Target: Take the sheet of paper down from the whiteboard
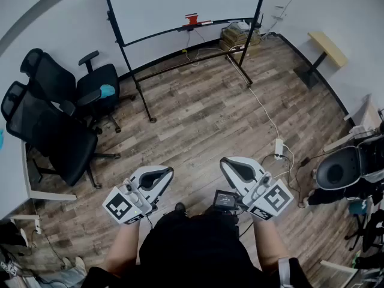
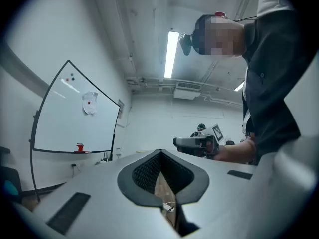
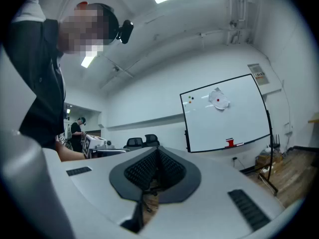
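Observation:
The crumpled white sheet of paper [image 2: 89, 102] [image 3: 219, 99] hangs high on the whiteboard [image 1: 180, 5] [image 2: 75, 118] [image 3: 227, 118], pinned by a red magnet. The head view cuts it off at the top. Both grippers are held low in front of the person, far from the board across the wooden floor. My left gripper [image 1: 168, 171] [image 2: 160, 154] is shut with nothing in it. My right gripper [image 1: 224, 162] [image 3: 156, 153] is shut and empty too; it also shows in the left gripper view as the right gripper [image 2: 195, 145].
A red eraser [image 1: 192, 20] sits on the board's tray. Two black office chairs [image 1: 66, 110] stand at the left. A white cable with a power strip [image 1: 278, 148] runs over the floor on the right. Boxes [image 1: 239, 36] and a bench [image 1: 327, 48] lie beyond the board stand.

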